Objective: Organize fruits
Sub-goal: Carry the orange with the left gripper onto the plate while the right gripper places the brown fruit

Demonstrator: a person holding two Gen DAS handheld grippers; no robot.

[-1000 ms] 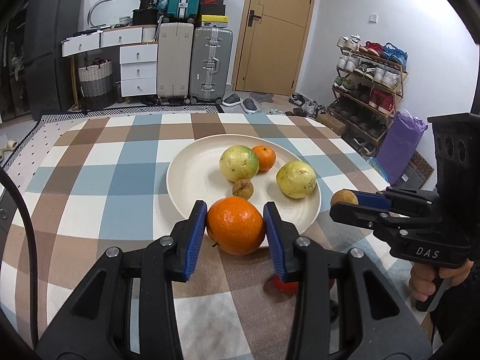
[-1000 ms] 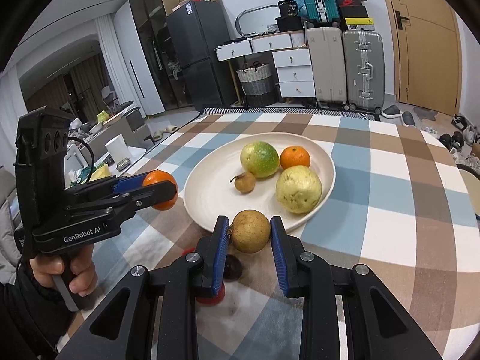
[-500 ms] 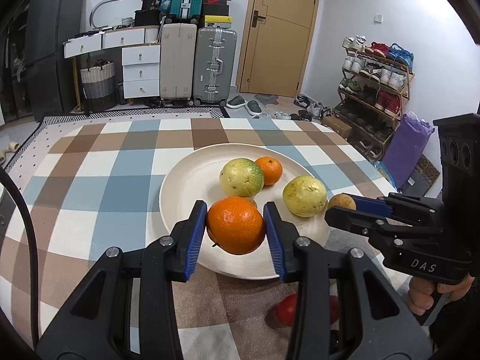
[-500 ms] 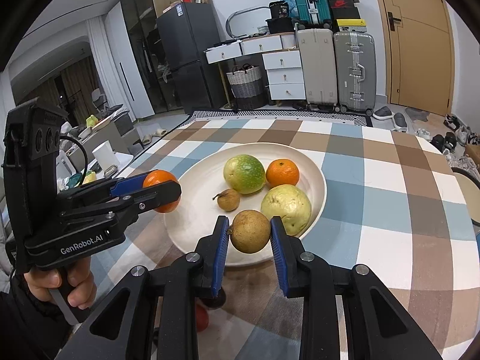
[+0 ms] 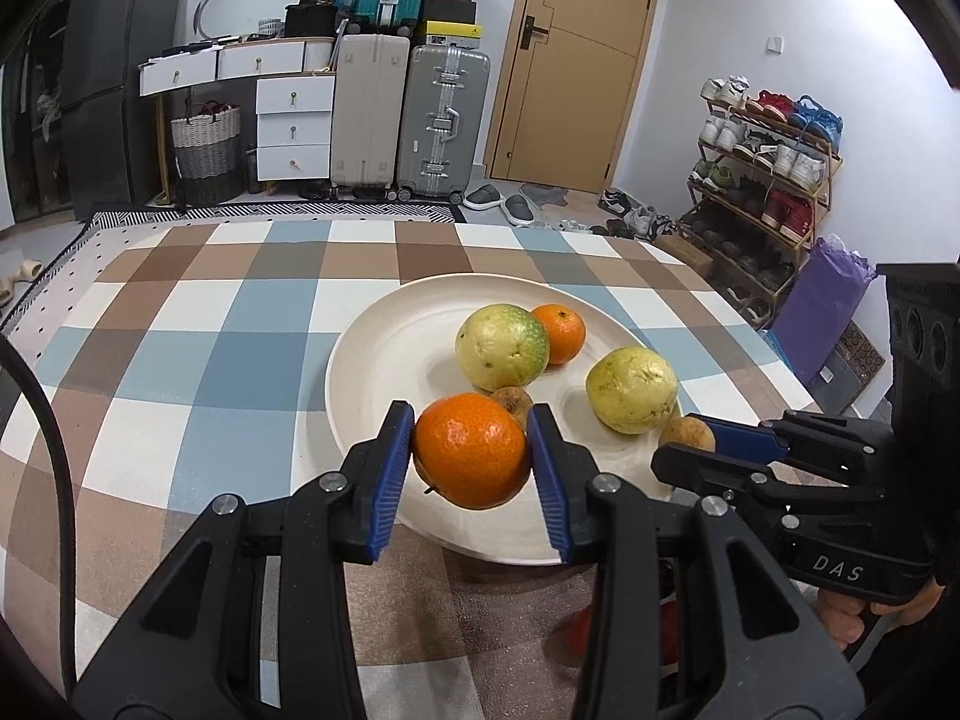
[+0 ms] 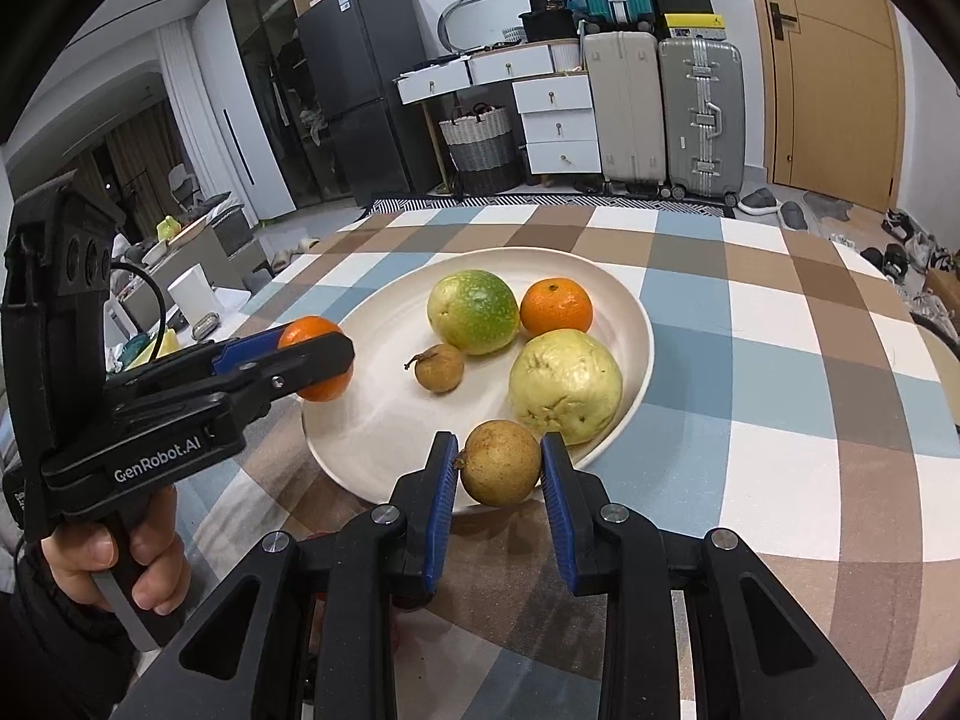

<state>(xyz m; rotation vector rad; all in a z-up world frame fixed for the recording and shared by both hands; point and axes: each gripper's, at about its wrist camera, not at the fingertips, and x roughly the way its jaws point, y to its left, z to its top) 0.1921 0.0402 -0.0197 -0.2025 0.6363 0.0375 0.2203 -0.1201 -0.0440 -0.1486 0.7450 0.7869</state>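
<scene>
A white plate (image 5: 384,360) (image 6: 630,324) sits on the checked tablecloth. It holds a green-yellow fruit (image 5: 501,346) (image 6: 473,312), a small orange (image 5: 561,333) (image 6: 556,307), a pale yellow fruit (image 5: 631,390) (image 6: 565,385) and a small brown fruit (image 6: 441,367). My left gripper (image 5: 471,459) is shut on a large orange (image 5: 469,457) (image 6: 317,357) above the plate's near left rim. My right gripper (image 6: 498,465) is shut on a round brown fruit (image 6: 499,462) (image 5: 686,435) above the plate's near right rim.
A red fruit (image 5: 624,624) lies on the cloth under the grippers, mostly hidden. The table's far edge faces suitcases (image 5: 444,120) and drawers. A shoe rack (image 5: 762,168) stands to the right. A low side table with small items (image 6: 192,300) stands to the left.
Both grippers have moved forward with their fruits, from the cloth in front of the plate to over its near rim. The red fruit has fallen further behind them.
</scene>
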